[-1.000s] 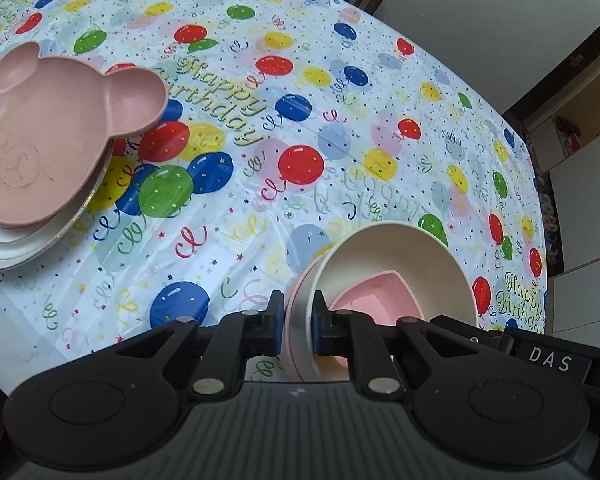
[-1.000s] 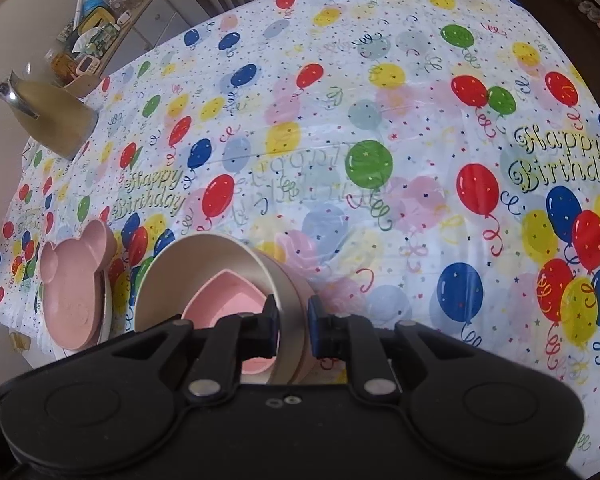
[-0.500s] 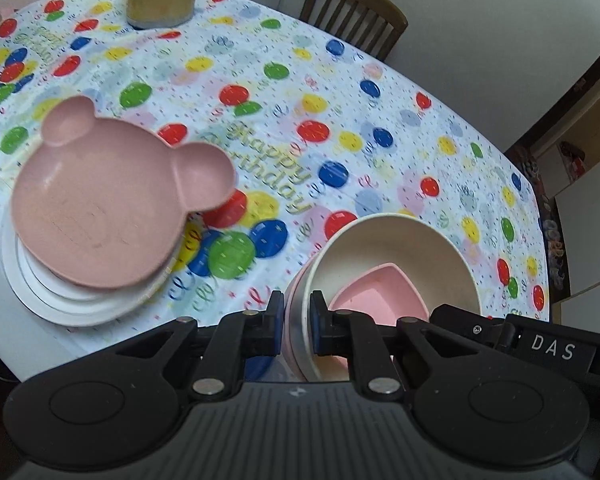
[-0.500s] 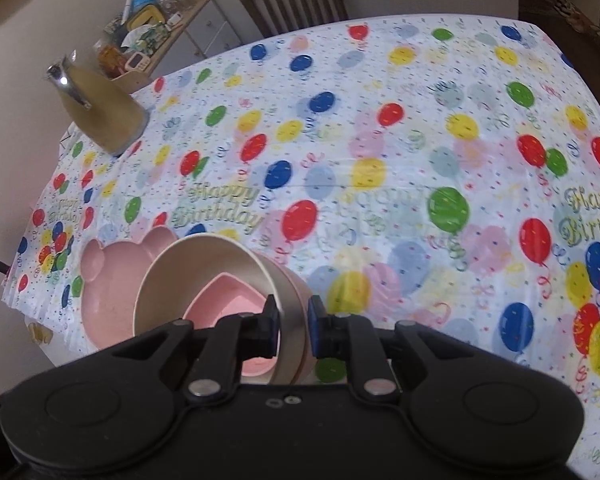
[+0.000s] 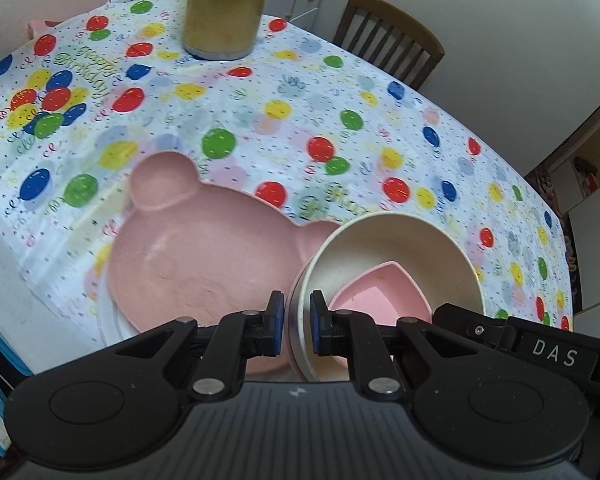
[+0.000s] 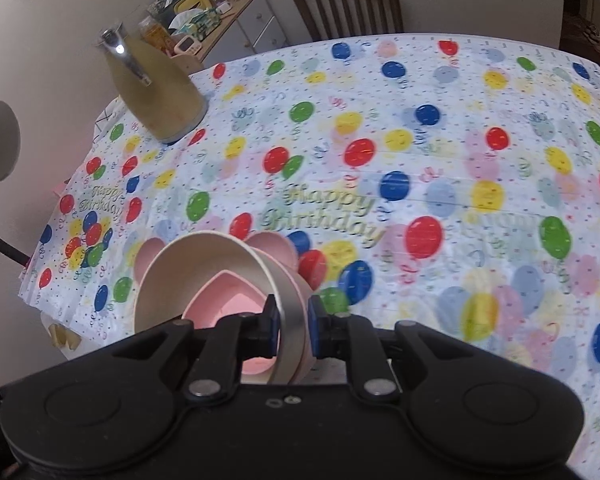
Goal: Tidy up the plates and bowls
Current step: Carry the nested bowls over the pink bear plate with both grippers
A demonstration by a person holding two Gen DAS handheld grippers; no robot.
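Both grippers hold one stack of bowls. My left gripper (image 5: pixel 296 326) is shut on the near rim of the cream bowl (image 5: pixel 396 240), which has a pink heart-shaped bowl (image 5: pixel 380 294) inside and a pink bowl nested beneath. My right gripper (image 6: pixel 294 326) is shut on the opposite rim of the same cream bowl (image 6: pixel 204 264). The stack hangs above the pink bear-shaped plate (image 5: pixel 204 256), which lies on white plates (image 5: pixel 108 320) at the table's near left edge. The bear plate's ears (image 6: pixel 272 246) show behind the bowls in the right wrist view.
The table wears a balloon-print birthday cloth (image 6: pixel 440 184). A tall beige kettle (image 5: pixel 224 8) stands at the far left corner, also in the right wrist view (image 6: pixel 152 92). A wooden chair (image 6: pixel 346 4) and a cluttered cabinet (image 6: pixel 204 12) stand beyond the table.
Both grippers have carried the bowl stack leftward across the table, from beside the bear plate to over it. Both stay shut on the cream bowl.
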